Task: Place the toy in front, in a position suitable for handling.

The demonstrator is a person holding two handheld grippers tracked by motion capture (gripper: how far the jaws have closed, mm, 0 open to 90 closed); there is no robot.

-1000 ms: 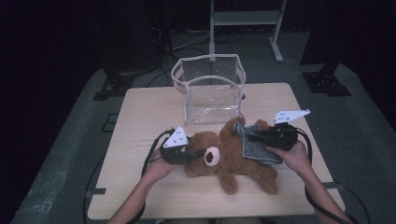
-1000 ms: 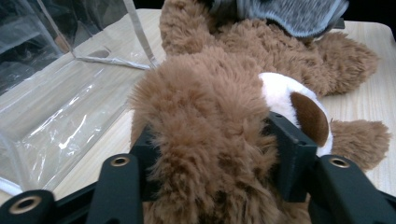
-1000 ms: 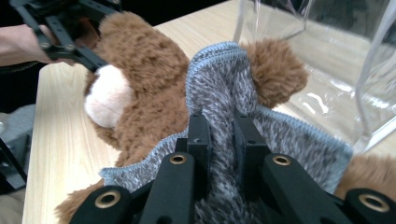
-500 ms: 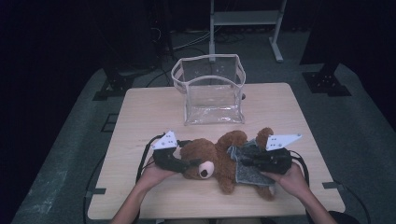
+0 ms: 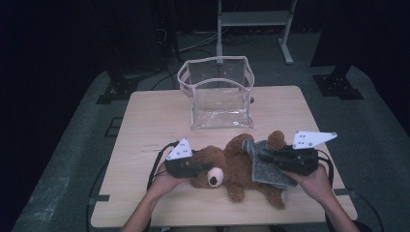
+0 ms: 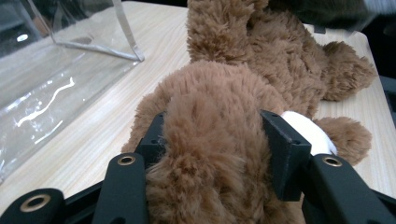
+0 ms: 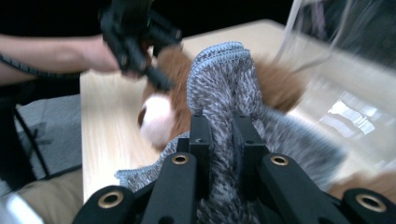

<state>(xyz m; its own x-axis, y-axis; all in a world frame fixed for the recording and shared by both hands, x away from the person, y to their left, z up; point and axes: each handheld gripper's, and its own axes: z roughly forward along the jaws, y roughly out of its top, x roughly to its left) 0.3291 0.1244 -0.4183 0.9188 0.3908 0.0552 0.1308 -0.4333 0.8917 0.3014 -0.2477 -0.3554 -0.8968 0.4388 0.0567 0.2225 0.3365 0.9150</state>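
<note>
A brown teddy bear (image 5: 237,166) lies on its back across the near half of the wooden table (image 5: 154,121), head to the left. My left gripper (image 5: 205,166) comes at the head from the left. Its jaws have just been closing, and the pads now press into the fur on both sides of the head (image 6: 210,121), beside the white muzzle (image 6: 310,135). My right gripper (image 5: 263,157) reaches in from the right, shut on a fold of the grey knitted cloth (image 5: 266,169) draped over the bear's body. In the right gripper view the cloth (image 7: 224,79) rises between the jaws.
A clear plastic bag (image 5: 217,96) with white trim stands open-topped at the middle back of the table, just behind the bear. A metal stand and dark floor lie beyond the table's far edge. The person's forearms enter from the near edge.
The bear and both grippers have come away from the bag toward the near edge. The right gripper has since shifted right and slightly up with the grey cloth.
</note>
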